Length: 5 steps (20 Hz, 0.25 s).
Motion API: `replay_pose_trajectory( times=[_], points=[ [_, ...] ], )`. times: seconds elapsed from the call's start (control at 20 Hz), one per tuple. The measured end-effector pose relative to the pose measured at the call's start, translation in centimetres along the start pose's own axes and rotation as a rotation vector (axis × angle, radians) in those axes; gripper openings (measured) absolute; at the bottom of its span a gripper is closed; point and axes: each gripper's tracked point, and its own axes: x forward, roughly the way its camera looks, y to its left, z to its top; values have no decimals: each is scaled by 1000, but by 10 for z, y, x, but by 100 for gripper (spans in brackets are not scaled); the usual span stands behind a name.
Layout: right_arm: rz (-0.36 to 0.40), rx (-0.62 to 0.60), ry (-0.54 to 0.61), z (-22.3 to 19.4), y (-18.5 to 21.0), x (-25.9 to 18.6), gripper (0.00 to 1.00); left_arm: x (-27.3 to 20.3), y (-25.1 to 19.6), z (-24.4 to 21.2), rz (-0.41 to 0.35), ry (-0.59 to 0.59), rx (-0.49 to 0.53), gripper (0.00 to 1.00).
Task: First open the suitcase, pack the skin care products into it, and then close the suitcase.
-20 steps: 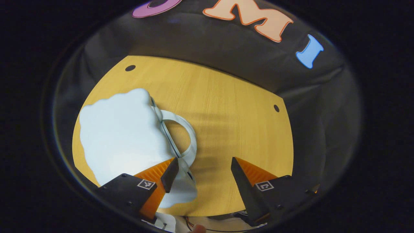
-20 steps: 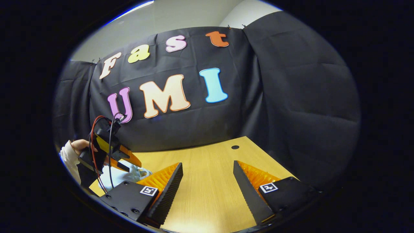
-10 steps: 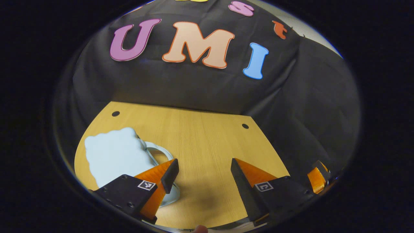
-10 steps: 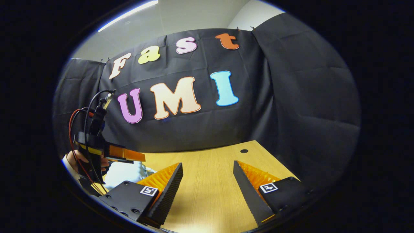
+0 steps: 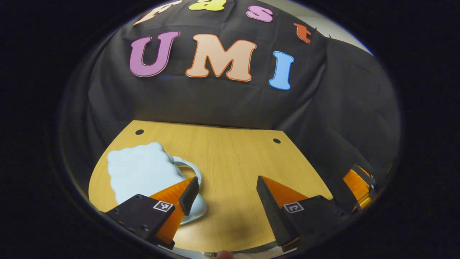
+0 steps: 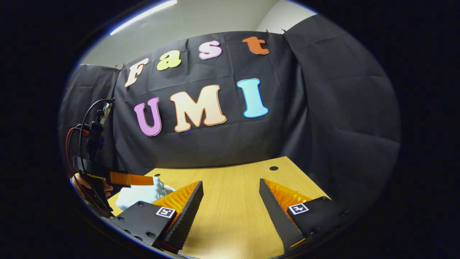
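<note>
Left gripper [image 5: 227, 192], fingers spread and empty, has risen and tilted back from the pale blue, cloud-shaped suitcase with a looped handle [image 5: 143, 172], which lies shut on the table's left; the closing step appears done. Right gripper [image 6: 231, 199] hovers spread and empty over bare board. Light wood-grain table [image 5: 230, 158] with two small dark holes, enclosed by black cloth, pale wall above.

Wooden table [image 5: 230, 158], black cloth wall [image 6: 323, 108] behind, pale ceiling [image 6: 215, 14] above
</note>
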Motion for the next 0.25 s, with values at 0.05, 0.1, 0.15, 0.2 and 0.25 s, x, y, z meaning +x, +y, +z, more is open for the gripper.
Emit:
replay_pose_trajectory(
  times=[0.05, 0.1, 0.15, 0.2, 0.25],
  points=[
    [4, -2, 3, -1, 1, 0, 98, -1, 0, -1, -3, -3, -10, 95],
    [6, -7, 3, -1, 2, 1, 98, 0, 1, -2, -8, 5, -16, 99],
    [9, -12, 2, 0, 3, 2, 98, 0, 2, -2, -4, 8, -23, 95],
    [10, -19, 1, 1, 3, 2, 98, 1, 3, -4, 0, 13, -26, 95],
    [11, -24, 3, 0, 4, 3, 98, 2, 3, -4, 0, 15, -29, 95]
  ],
)
